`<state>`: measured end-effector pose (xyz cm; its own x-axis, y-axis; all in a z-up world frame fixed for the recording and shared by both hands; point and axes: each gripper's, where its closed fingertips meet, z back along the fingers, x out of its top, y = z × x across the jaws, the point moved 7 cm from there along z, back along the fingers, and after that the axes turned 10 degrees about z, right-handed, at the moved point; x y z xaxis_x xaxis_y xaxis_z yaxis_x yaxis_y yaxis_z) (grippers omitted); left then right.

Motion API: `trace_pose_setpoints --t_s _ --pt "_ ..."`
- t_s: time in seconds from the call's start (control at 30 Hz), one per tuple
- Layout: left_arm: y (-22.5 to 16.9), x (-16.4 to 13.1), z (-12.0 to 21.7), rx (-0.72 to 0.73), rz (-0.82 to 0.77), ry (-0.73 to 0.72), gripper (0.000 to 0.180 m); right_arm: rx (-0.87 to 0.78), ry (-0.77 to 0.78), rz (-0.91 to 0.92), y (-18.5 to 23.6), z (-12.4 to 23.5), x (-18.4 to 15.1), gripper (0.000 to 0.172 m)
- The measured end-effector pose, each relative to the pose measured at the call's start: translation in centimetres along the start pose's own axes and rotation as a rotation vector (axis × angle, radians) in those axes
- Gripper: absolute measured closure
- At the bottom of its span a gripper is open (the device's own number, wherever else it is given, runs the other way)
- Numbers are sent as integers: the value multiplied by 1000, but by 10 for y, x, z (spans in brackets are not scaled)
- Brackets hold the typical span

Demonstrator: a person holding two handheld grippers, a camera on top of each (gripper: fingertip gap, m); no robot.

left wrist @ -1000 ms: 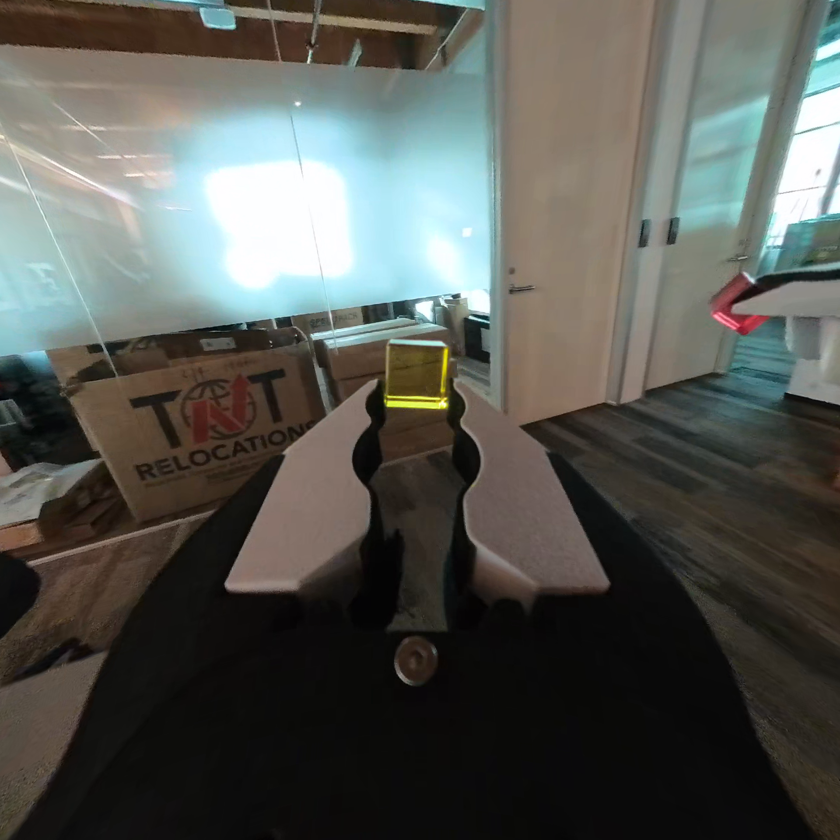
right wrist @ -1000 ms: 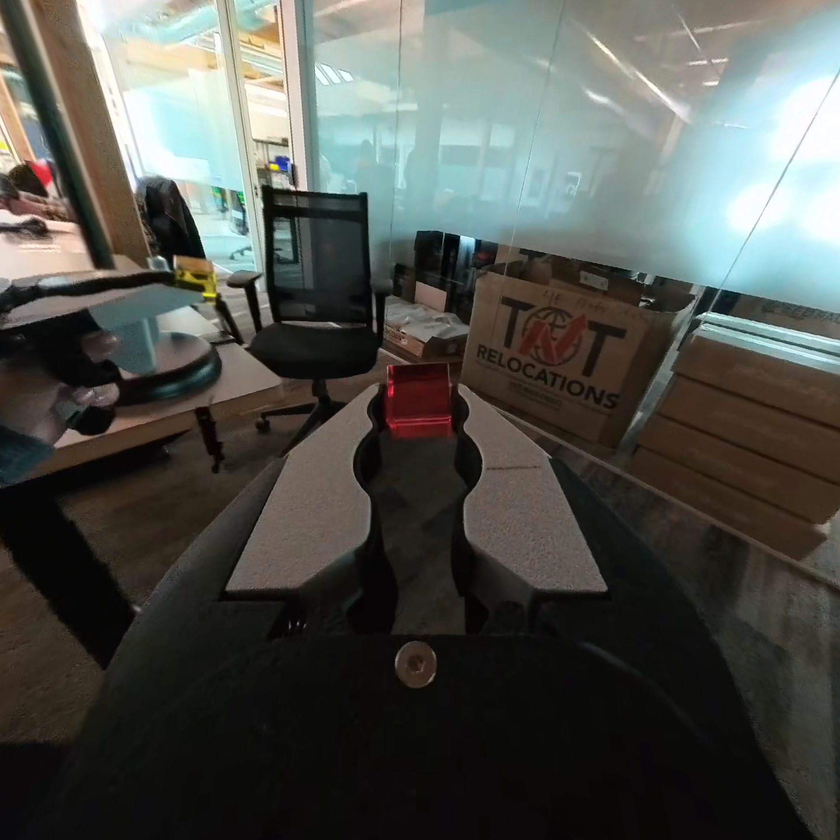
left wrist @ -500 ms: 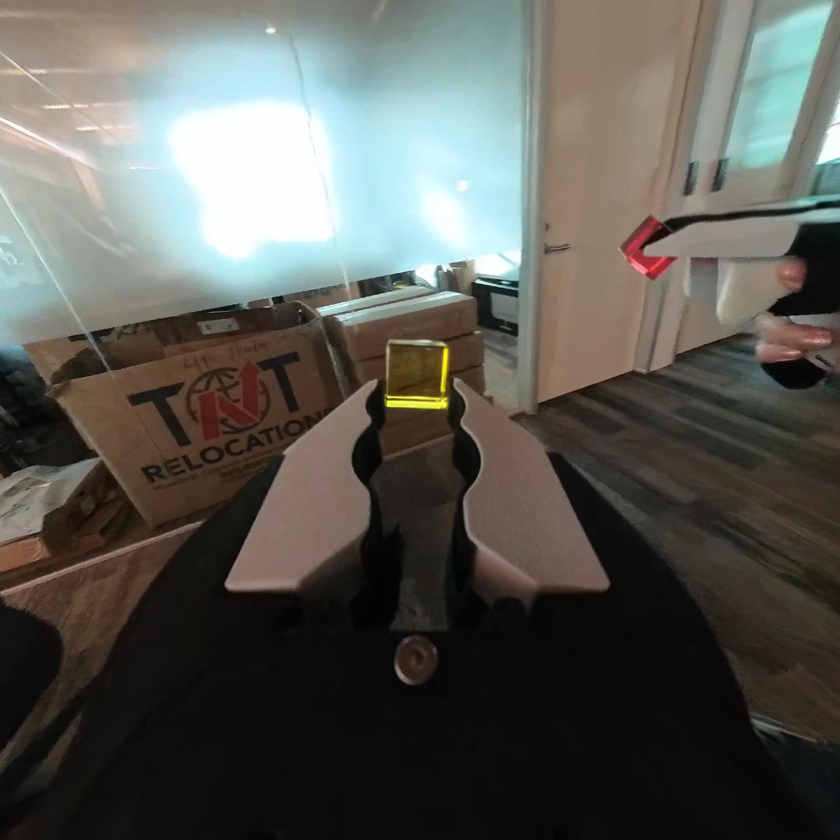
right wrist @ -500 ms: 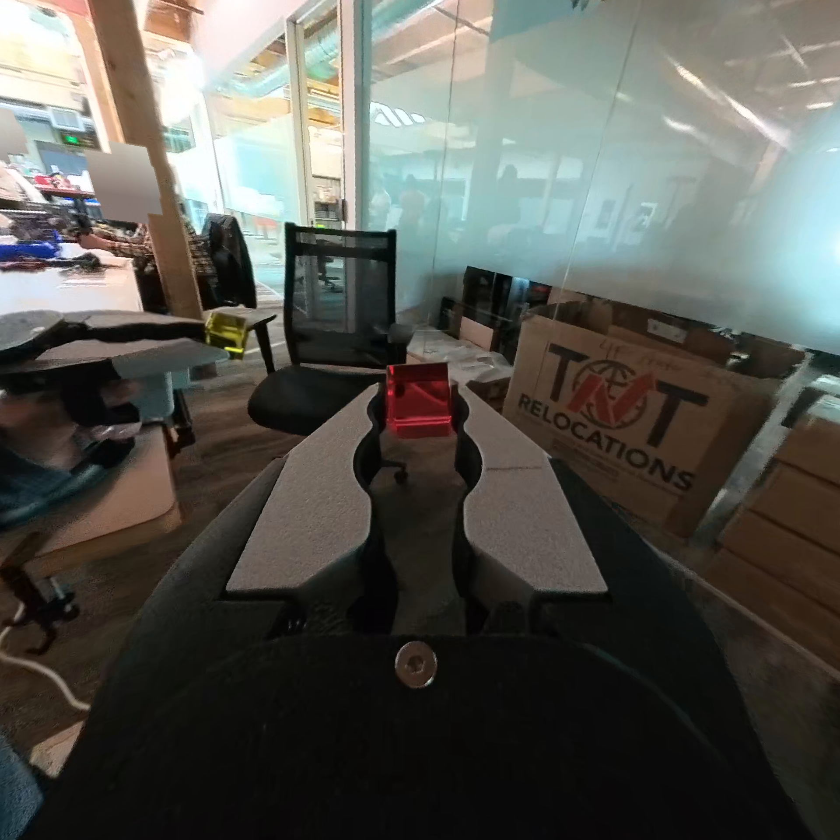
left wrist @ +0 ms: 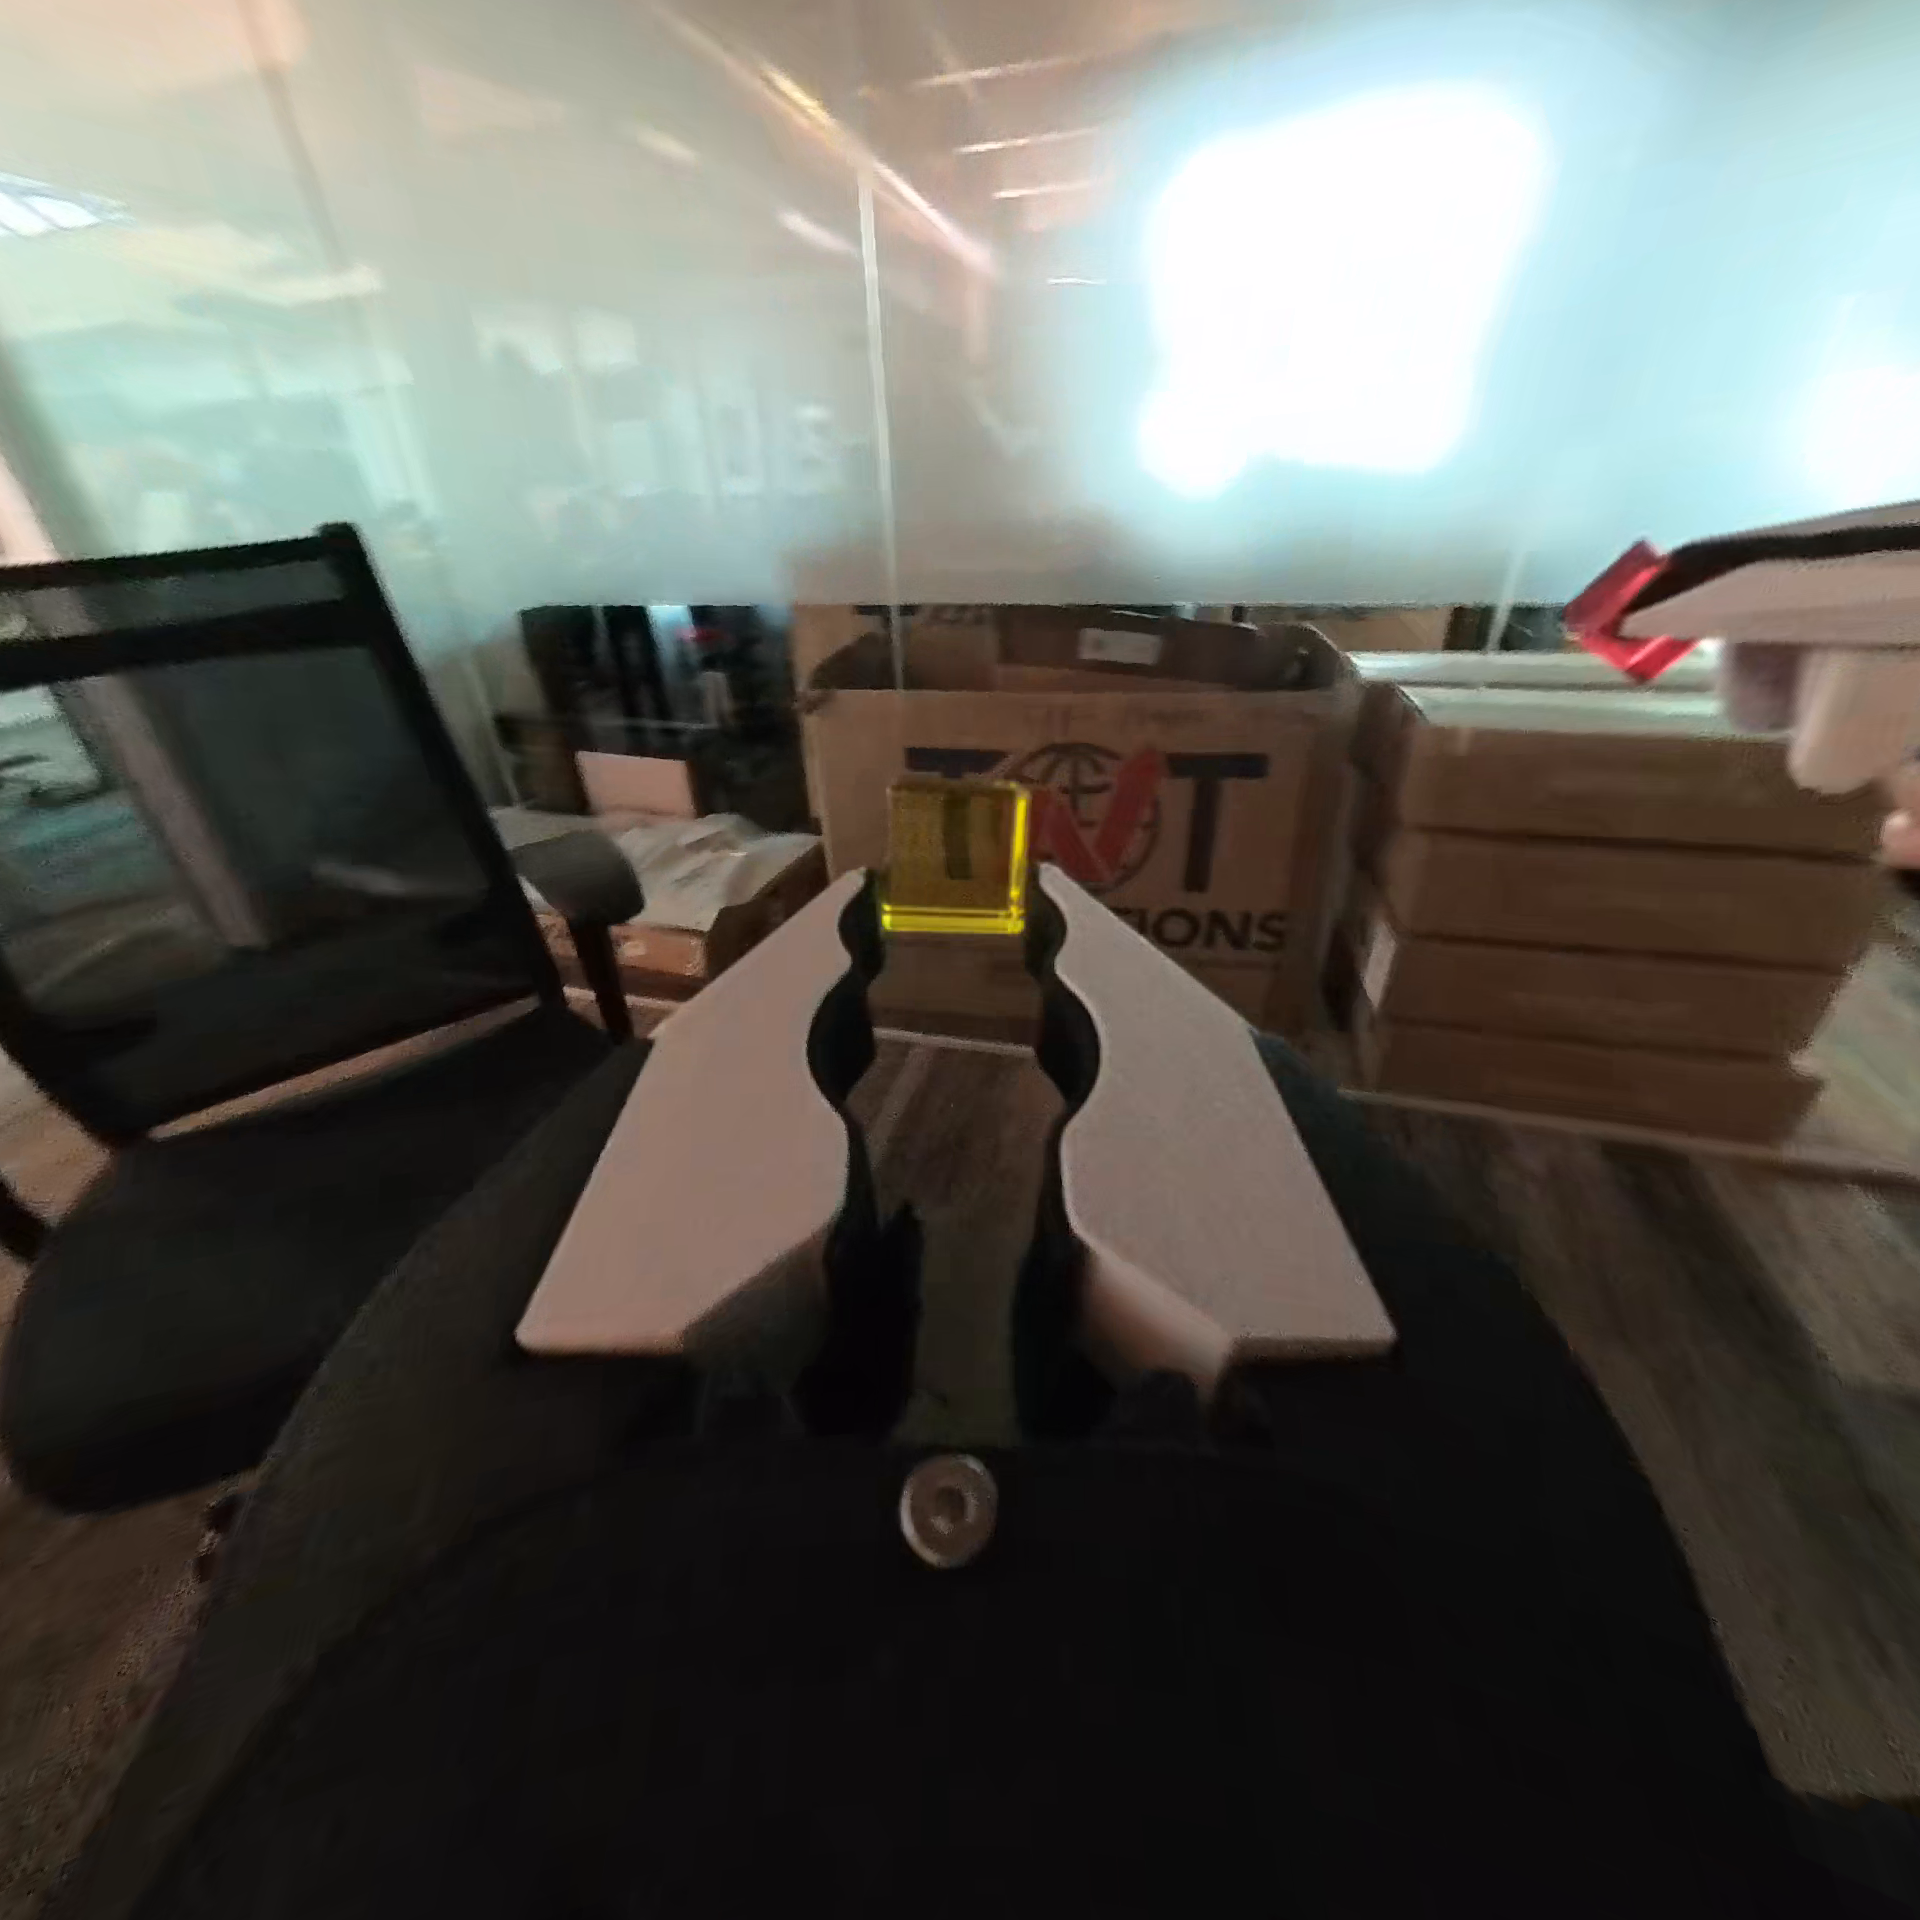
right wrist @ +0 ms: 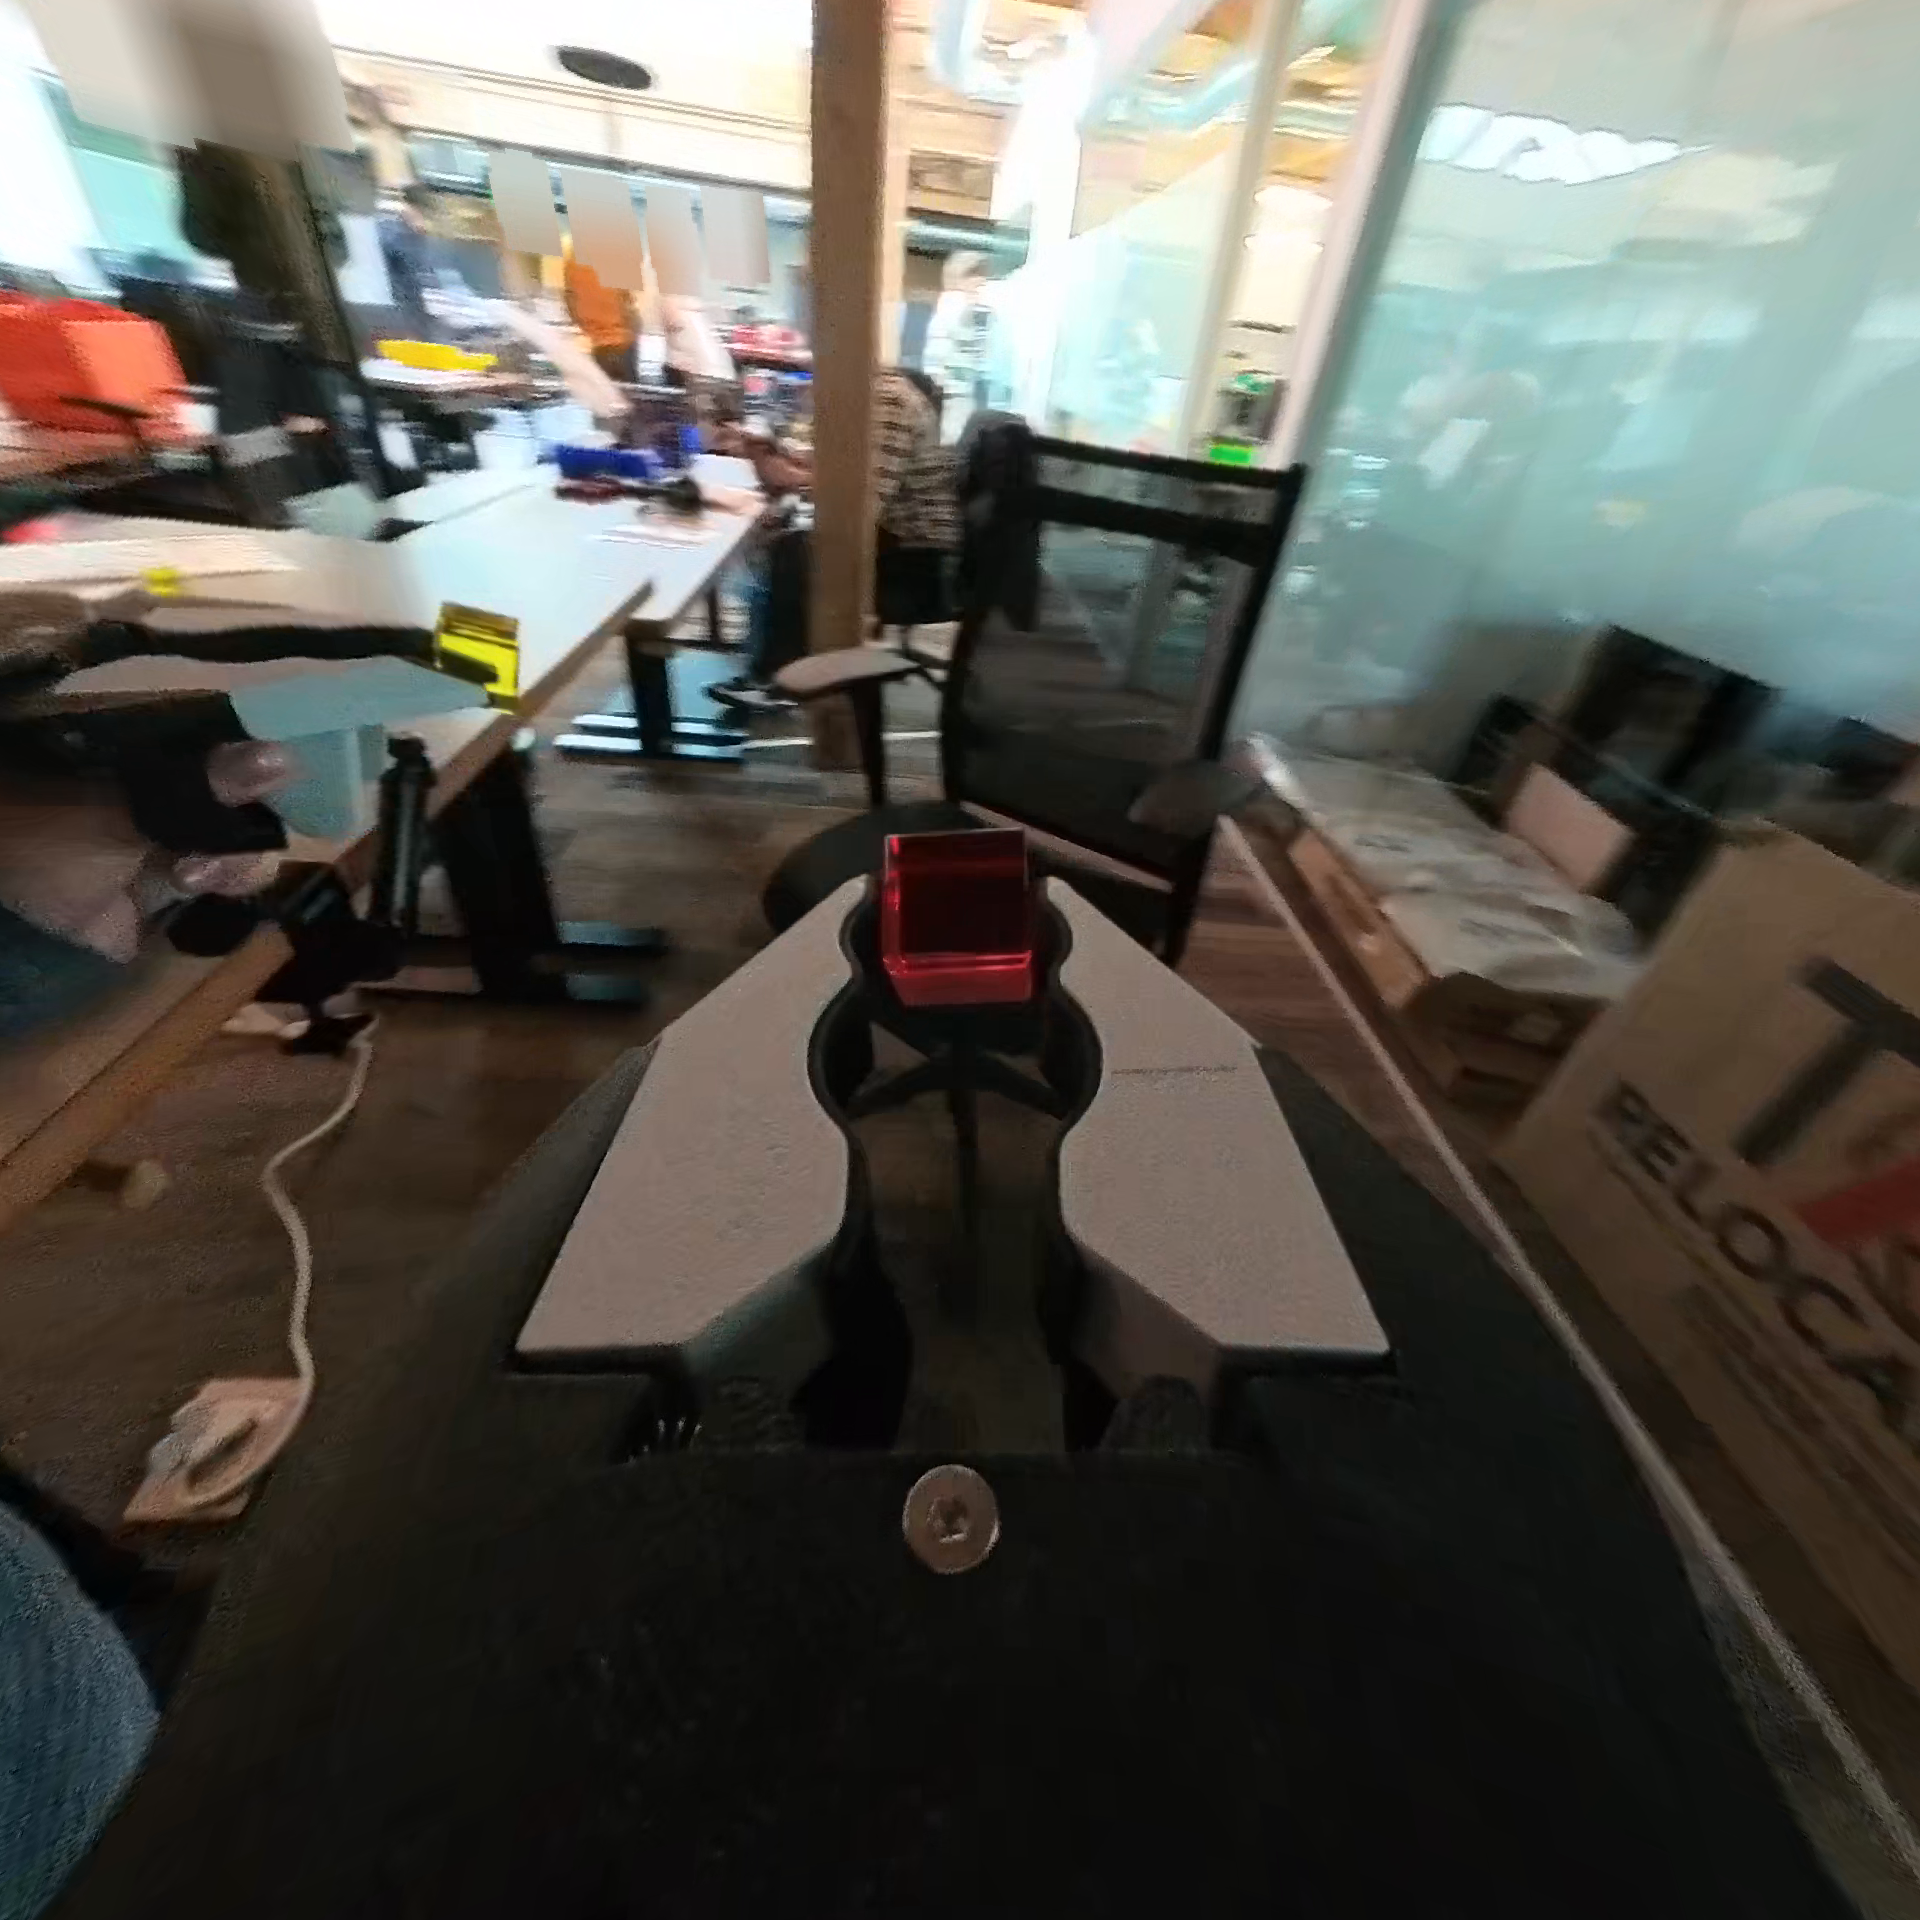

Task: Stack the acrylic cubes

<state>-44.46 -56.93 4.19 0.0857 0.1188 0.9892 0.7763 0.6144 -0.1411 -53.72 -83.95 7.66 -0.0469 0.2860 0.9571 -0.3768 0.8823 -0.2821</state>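
Observation:
My left gripper is shut on a clear yellow cube, held at its fingertips up in the air. My right gripper is shut on a clear red cube, also held up in the air. The right gripper with the red cube shows at the right edge of the left wrist view. The left gripper with the yellow cube shows at the left of the right wrist view, in a person's hand. Both grippers point at the black office chair.
A printed cardboard box and a stack of flat boxes stand behind a frosted glass wall. The chair also shows in the left wrist view. Desks, a wooden post and several people stand farther off. A white cable lies on the floor.
Both views have swung to the left: the door has left the left wrist view and the chair has come in; the desks and post have come into the right wrist view. Both cubes stay gripped.

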Motion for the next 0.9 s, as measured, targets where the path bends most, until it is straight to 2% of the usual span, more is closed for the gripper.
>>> trace_pose_setpoints --t_s 0.1,0.17,0.3,0.43,0.6,0.8,0.9 --pt "10 9 -4 152 -40 -25 155 170 -30 30 -33 -57 1 145" --pt "20 8 4 265 -53 -17 155 284 -61 15 -41 -100 -2 146" --pt "42 4 34 472 -23 14 154 522 -148 -72 -18 -188 4 146" --pt "66 9 77 713 -47 -9 155 804 -209 -97 50 -267 21 146" --pt "95 21 135 986 -99 -2 155 1170 -233 -55 170 -347 65 145" --pt "125 26 174 1148 -88 -29 155 1480 -176 118 304 -425 117 146" --pt "133 23 181 1174 -61 -10 155 1621 -38 92 358 -459 129 146"
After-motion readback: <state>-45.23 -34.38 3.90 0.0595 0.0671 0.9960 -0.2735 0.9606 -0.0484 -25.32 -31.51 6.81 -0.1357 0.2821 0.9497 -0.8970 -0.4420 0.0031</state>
